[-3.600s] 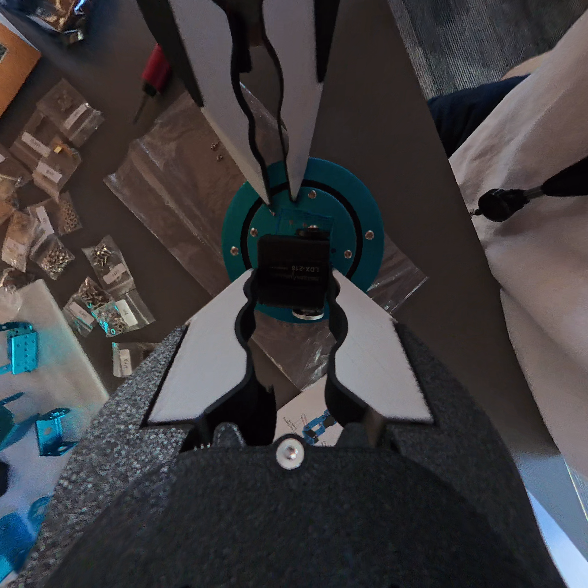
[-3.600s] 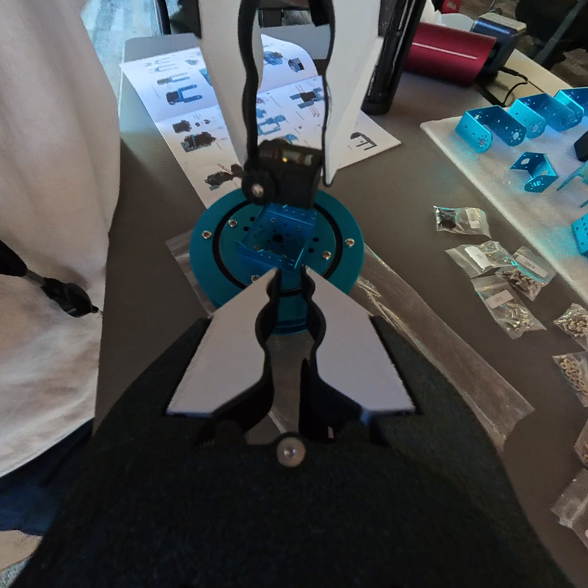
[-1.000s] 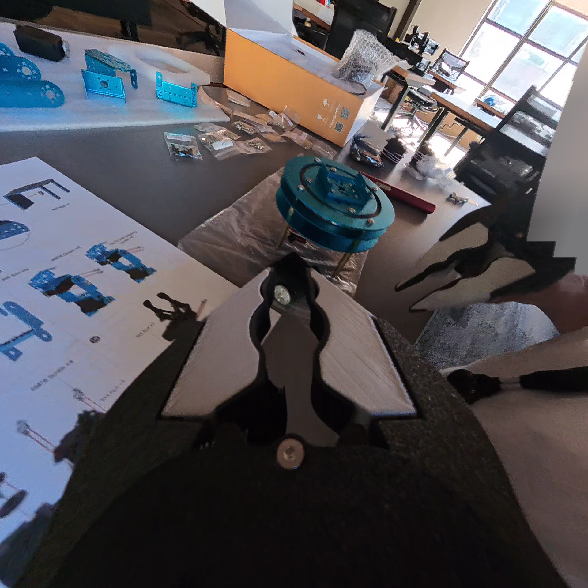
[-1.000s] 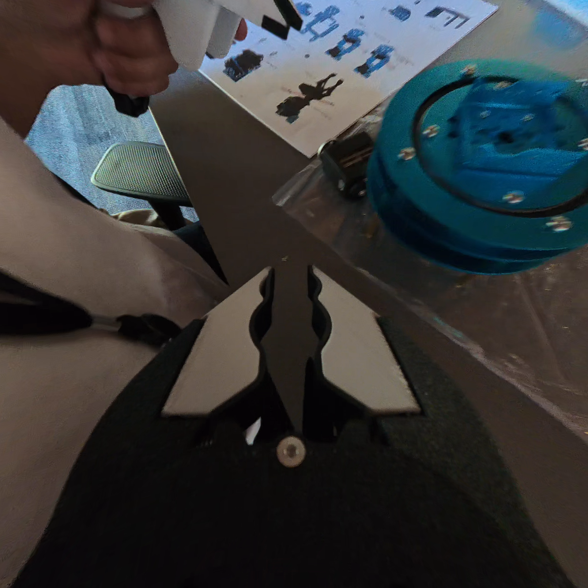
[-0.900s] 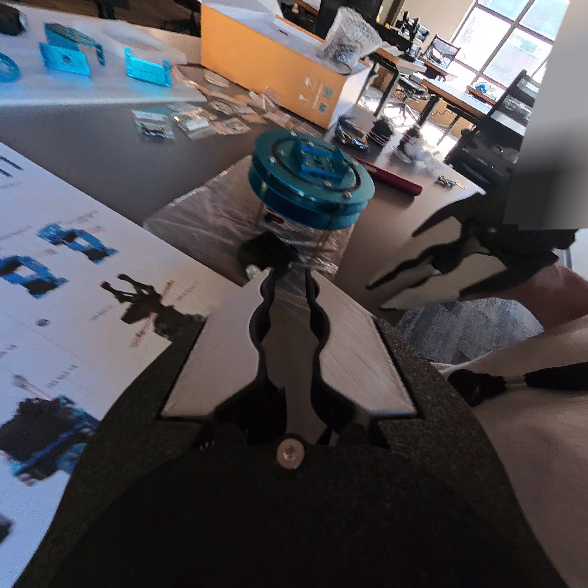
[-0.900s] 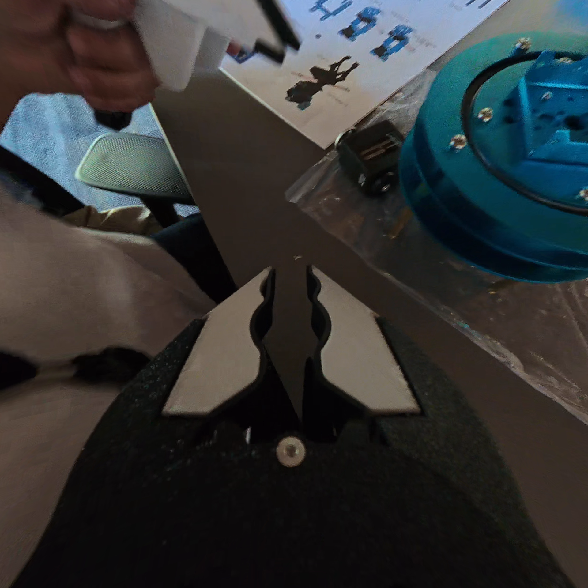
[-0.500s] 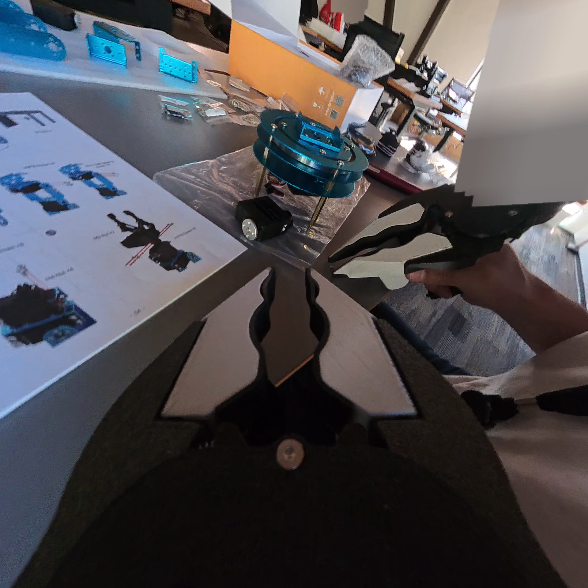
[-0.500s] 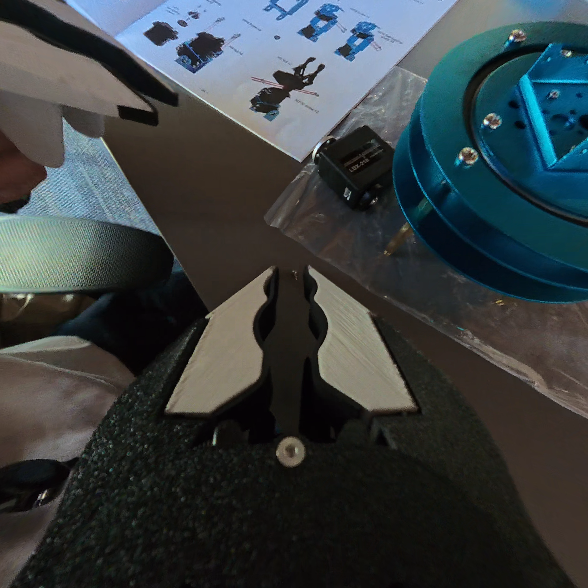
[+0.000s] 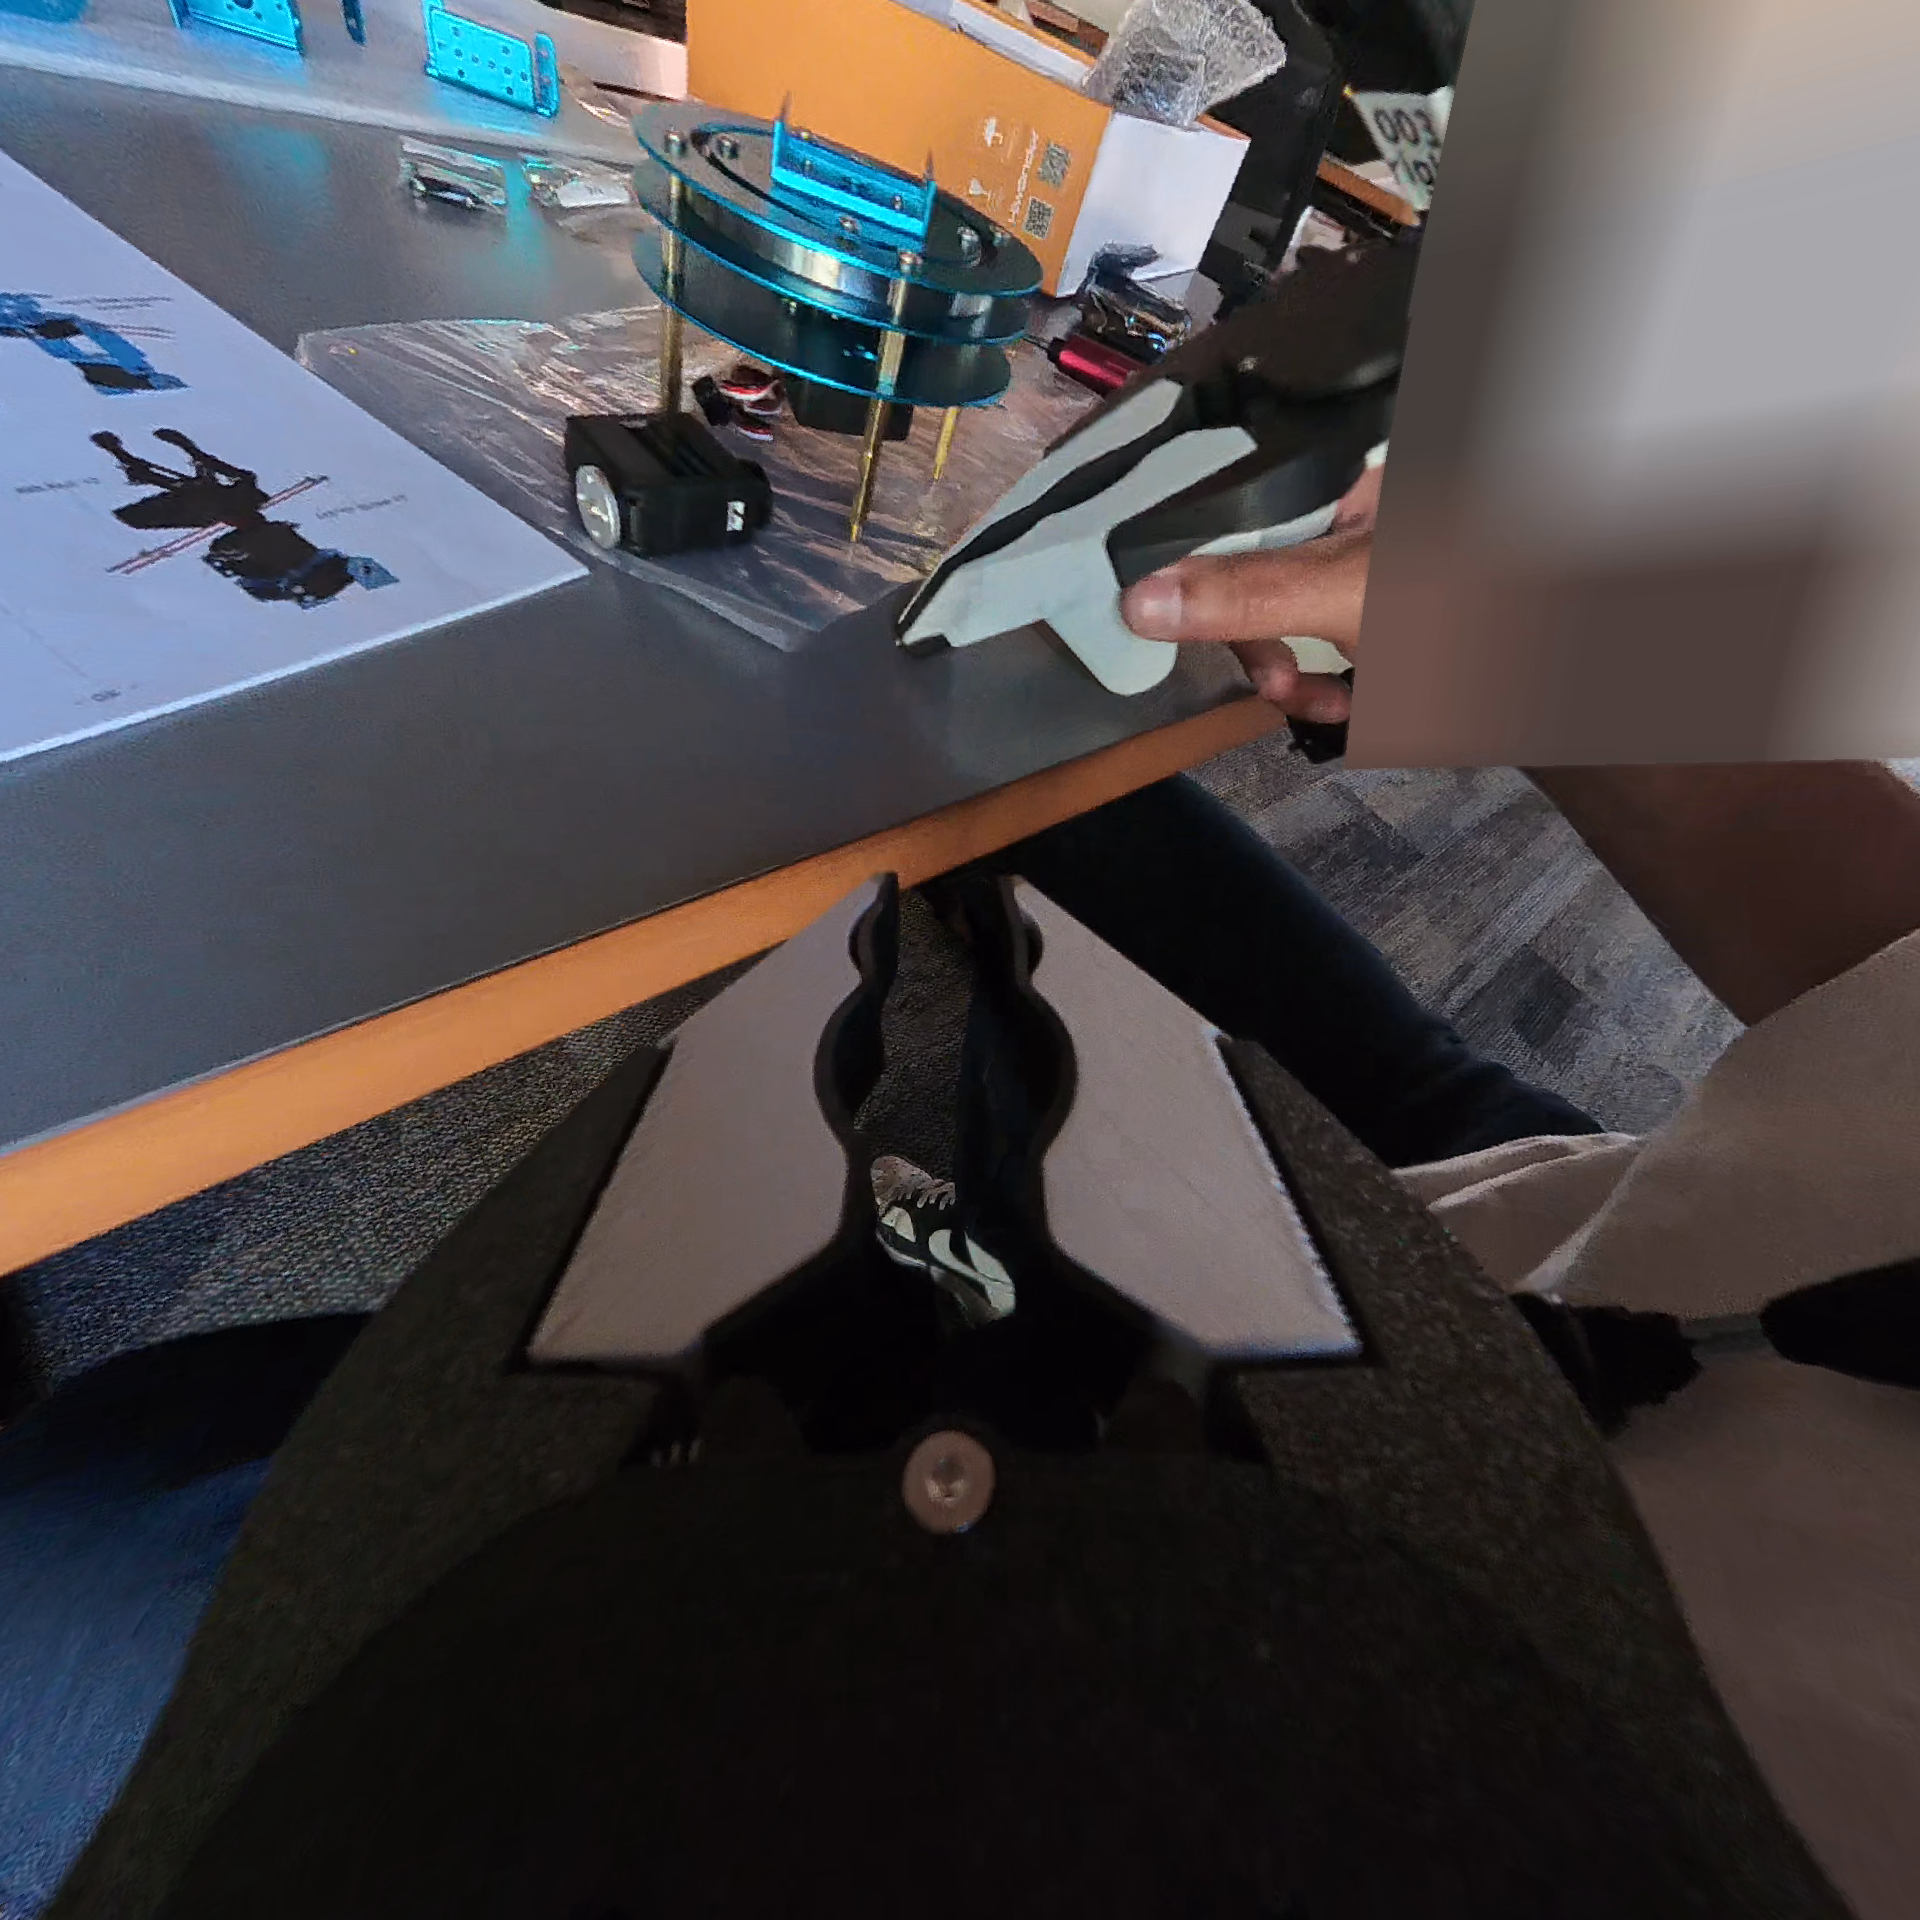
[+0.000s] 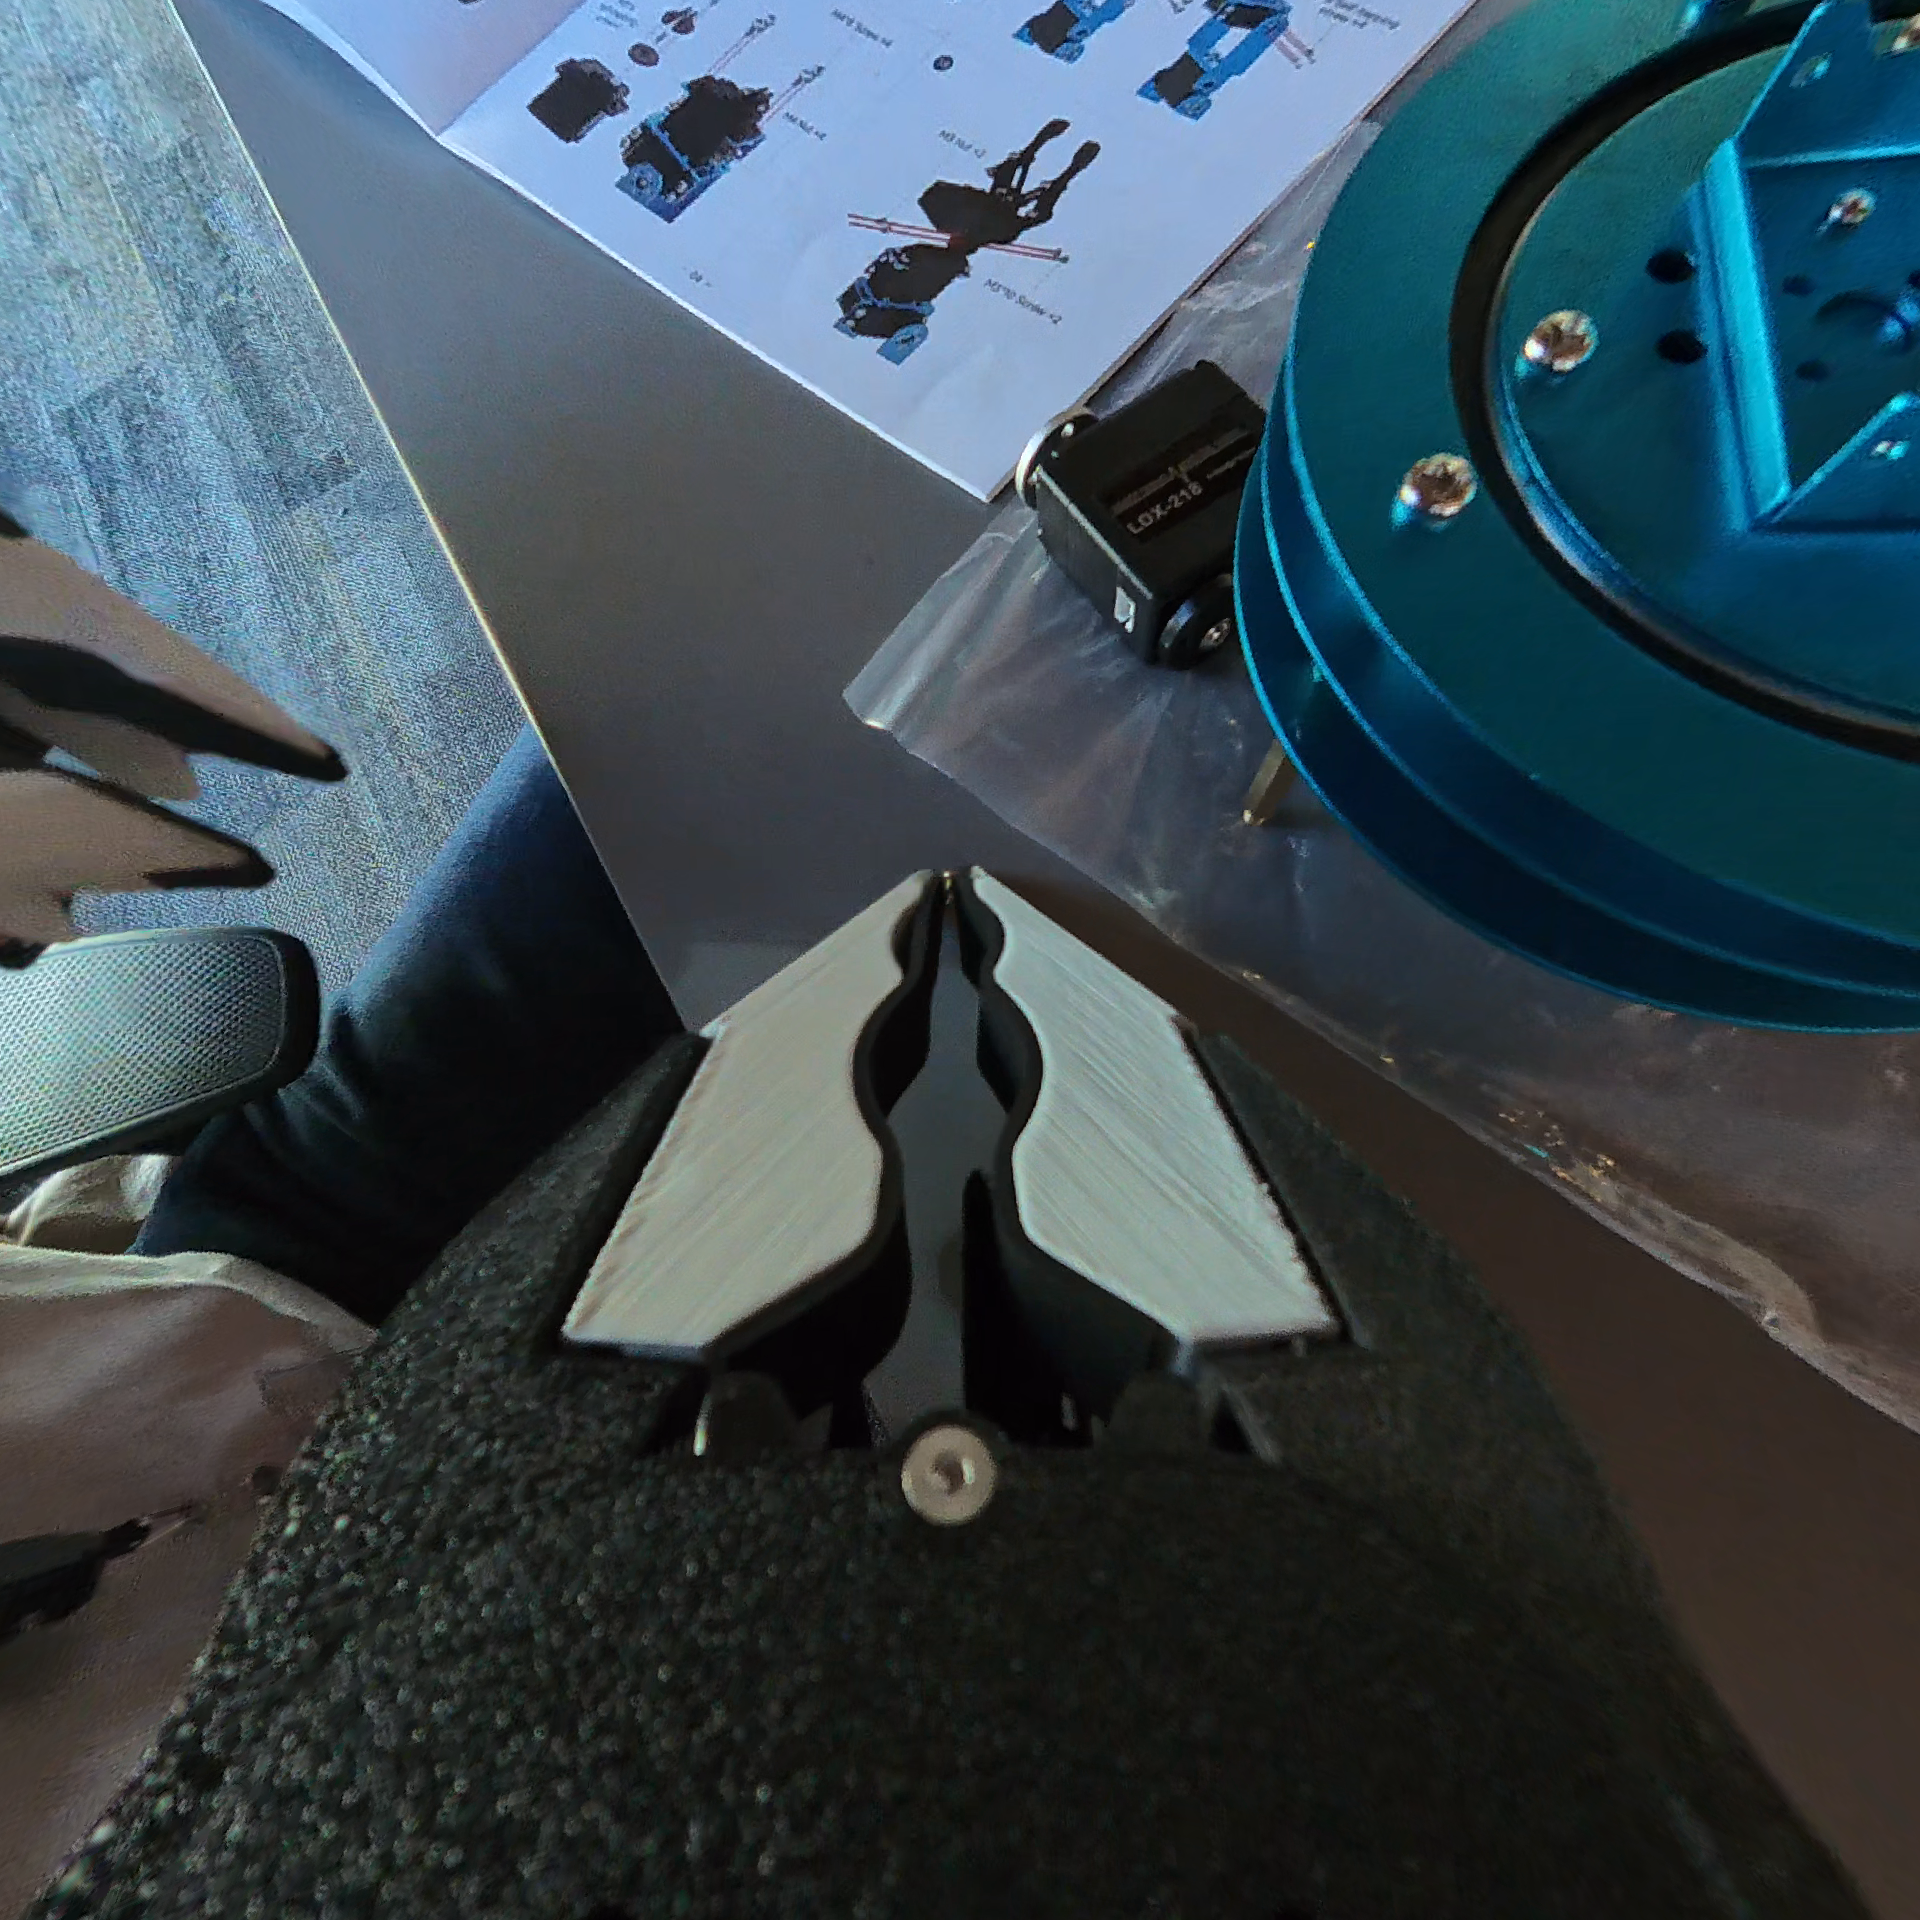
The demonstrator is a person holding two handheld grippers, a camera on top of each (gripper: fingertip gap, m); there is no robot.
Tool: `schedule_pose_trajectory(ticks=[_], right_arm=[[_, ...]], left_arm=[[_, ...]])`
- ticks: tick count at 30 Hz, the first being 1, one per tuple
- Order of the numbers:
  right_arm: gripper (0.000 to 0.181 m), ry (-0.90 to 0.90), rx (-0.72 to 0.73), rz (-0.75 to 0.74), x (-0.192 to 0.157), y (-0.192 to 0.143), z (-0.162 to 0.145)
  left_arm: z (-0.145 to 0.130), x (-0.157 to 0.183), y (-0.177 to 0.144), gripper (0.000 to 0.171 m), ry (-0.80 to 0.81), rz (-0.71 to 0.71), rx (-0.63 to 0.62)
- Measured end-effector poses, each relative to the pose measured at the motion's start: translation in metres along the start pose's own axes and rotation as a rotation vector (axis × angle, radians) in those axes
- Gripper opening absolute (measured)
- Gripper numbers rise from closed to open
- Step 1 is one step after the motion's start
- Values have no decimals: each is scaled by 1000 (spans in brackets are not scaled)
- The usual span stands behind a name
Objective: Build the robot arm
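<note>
Servo block (image 10: 1138, 520), black, lies on clear plastic sheet (image 10: 1039, 727) against the blue turntable base (image 10: 1558, 675), long axis running toward the printed sheet (image 10: 883, 156). Left gripper (image 9: 943, 914), slightly parted and empty, hangs off the table edge (image 9: 520, 997). Right gripper (image 10: 951, 883), seemingly closed, sits nearer, servo ahead-right.

left hand-held gripper (image 9: 945, 904) parted, empty (off table (image 9: 416, 831) edge) | black servo (image 9: 665, 483) beside blue turntable (image 9: 831, 281)

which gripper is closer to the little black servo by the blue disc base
Right. The right gripper hovers over the table just short of the black servo; the left gripper is off the table edge, below it.
</note>
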State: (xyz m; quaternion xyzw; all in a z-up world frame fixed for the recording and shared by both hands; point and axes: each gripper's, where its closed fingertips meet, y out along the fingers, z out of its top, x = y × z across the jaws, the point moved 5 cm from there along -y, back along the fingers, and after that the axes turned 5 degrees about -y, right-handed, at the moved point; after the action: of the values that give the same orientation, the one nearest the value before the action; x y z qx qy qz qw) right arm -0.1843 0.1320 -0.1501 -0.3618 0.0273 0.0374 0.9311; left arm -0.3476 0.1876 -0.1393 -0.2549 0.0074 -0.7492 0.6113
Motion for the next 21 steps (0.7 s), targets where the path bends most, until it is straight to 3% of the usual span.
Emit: schedule_pose_trajectory(ticks=[3,8,11,14,21], right_arm=[[0,-2,28,17,1,0,1],[0,74,245,164,-6,-20,20],[0,18,171,77,8,-22,13],[0,-125,-63,62,17,-20,-8],[9,-293,-154,109,39,-43,-24]], left_arm=[[2,7,7,17,9,30,15],[24,1,31,13,-22,20,71],[35,-16,47,1,-69,46,61],[36,-20,59,1,-15,76,33],[21,11,50,2,29,-48,239]])
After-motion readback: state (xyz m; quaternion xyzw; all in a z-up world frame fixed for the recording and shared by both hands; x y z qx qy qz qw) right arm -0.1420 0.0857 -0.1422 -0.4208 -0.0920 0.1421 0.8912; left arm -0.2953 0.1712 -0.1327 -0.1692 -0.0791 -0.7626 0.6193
